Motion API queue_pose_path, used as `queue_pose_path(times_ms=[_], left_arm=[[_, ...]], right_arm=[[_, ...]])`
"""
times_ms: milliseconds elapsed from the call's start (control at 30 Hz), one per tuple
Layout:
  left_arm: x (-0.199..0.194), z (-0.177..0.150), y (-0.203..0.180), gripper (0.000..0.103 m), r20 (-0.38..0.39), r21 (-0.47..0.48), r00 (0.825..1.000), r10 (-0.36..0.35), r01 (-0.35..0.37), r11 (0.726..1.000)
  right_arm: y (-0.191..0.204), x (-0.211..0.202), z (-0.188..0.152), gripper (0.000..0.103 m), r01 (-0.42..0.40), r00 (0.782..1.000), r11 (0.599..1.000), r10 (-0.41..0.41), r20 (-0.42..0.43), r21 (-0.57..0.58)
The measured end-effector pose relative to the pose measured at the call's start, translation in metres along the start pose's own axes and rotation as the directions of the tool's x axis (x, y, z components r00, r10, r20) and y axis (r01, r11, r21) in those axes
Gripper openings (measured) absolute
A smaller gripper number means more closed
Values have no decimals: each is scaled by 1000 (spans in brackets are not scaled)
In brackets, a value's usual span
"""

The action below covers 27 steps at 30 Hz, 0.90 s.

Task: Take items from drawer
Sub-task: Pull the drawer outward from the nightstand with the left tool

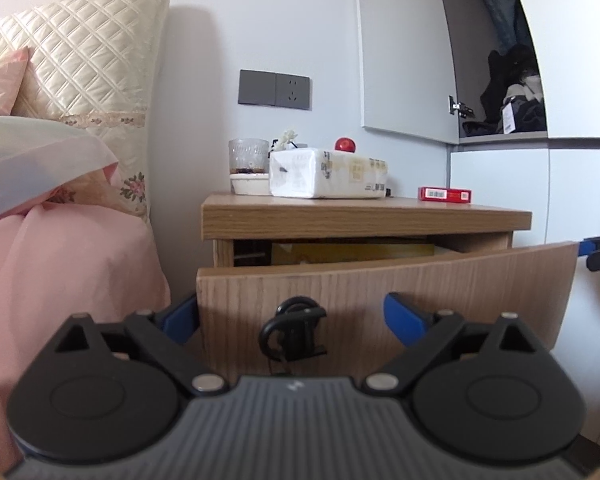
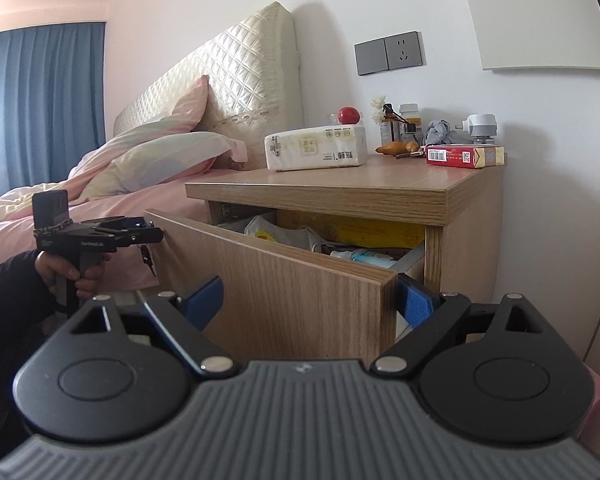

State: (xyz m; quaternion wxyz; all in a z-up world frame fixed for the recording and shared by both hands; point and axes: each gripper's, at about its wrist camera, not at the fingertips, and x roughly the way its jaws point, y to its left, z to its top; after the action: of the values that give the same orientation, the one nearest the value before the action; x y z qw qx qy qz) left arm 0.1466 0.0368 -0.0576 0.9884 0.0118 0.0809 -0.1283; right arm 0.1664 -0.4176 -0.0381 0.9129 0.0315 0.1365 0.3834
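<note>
The wooden nightstand's drawer (image 2: 300, 292) is pulled partly out. Inside it lie a yellow box (image 2: 364, 230), a white crumpled bag (image 2: 278, 232) and a small blue bottle (image 2: 364, 257). My left gripper (image 1: 292, 316) is open and faces the drawer front (image 1: 380, 280), with the black handle (image 1: 294, 330) between its blue fingers. In the right wrist view a hand (image 2: 74, 272) holds that left gripper (image 2: 156, 233) at the drawer's left end. My right gripper (image 2: 312, 302) is open, its blue fingers either side of the drawer front's right edge, holding nothing.
On the nightstand top (image 2: 380, 184) sit a tissue pack (image 2: 316, 148), a red box (image 2: 464, 156), a red ball (image 2: 349, 115), bottles and a glass (image 1: 249, 156). A bed with pink sheets (image 1: 60, 264) and pillows lies left. A white cupboard (image 1: 500, 192) stands right.
</note>
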Motion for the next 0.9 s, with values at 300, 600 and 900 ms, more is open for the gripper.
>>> queue_pose_path(times_ms=[300, 600, 900], left_arm=[[-27, -5, -6, 97, 7, 2, 1000, -3, 3, 1000], [-50, -10, -13, 97, 21, -2, 1000, -4, 5, 1000], [-74, -15, -21, 99, 29, 1, 1000, -3, 3, 1000]], right_arm=[[17, -19, -6, 94, -21, 1000, 1000, 21, 0, -12], [33, -36, -12, 94, -43, 999, 998, 42, -7, -37], [47, -53, -17, 94, -72, 997, 996, 71, -13, -49]])
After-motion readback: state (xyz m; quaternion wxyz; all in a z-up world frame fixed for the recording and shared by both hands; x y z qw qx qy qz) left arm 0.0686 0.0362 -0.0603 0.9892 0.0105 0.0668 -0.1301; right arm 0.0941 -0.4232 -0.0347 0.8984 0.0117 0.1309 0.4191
